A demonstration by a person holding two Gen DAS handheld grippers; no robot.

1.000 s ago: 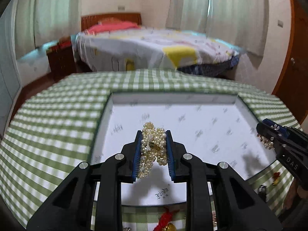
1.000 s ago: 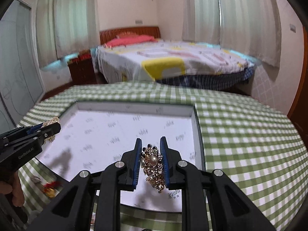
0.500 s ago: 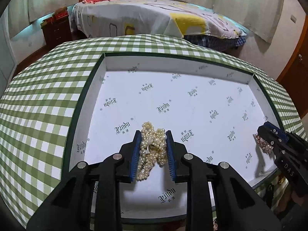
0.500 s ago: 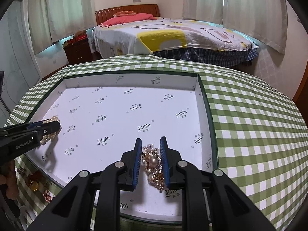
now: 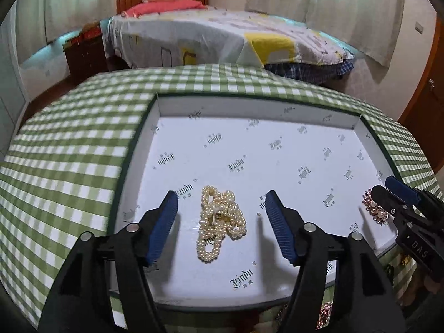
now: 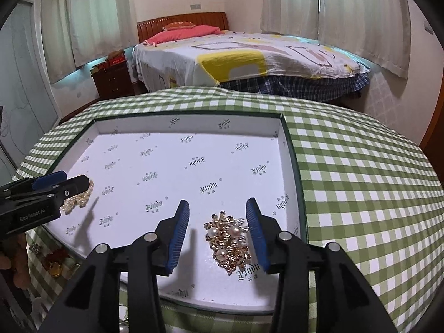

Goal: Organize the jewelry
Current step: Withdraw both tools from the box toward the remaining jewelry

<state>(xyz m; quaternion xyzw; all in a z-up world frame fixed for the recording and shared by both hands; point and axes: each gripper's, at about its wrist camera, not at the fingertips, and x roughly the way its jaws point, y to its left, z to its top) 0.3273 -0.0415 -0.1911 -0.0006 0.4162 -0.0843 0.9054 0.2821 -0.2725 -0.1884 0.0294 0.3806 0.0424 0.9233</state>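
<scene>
Jewelry lies in a shallow white tray [image 5: 258, 108] printed with small logos, set on a counter [image 6: 360, 172] draped in green-and-white check cloth. A pearl strand [image 5: 220, 222] sits heaped on the tray floor between the pads of the left tool [image 5: 220, 216], whose jaws are opening, touching nothing. Likewise the right tool [image 6: 217, 229] is opening around a gold beaded brooch [image 6: 229, 240] resting near the tray's right wall. Beyond the counter stands a bed [image 6: 249, 55] with a patterned quilt, a dark nightstand [image 6: 112, 79], and pale curtains [image 6: 360, 14]. A few small trinkets [image 6: 54, 260], possibly brooches, lie on the cloth at the near edge.
</scene>
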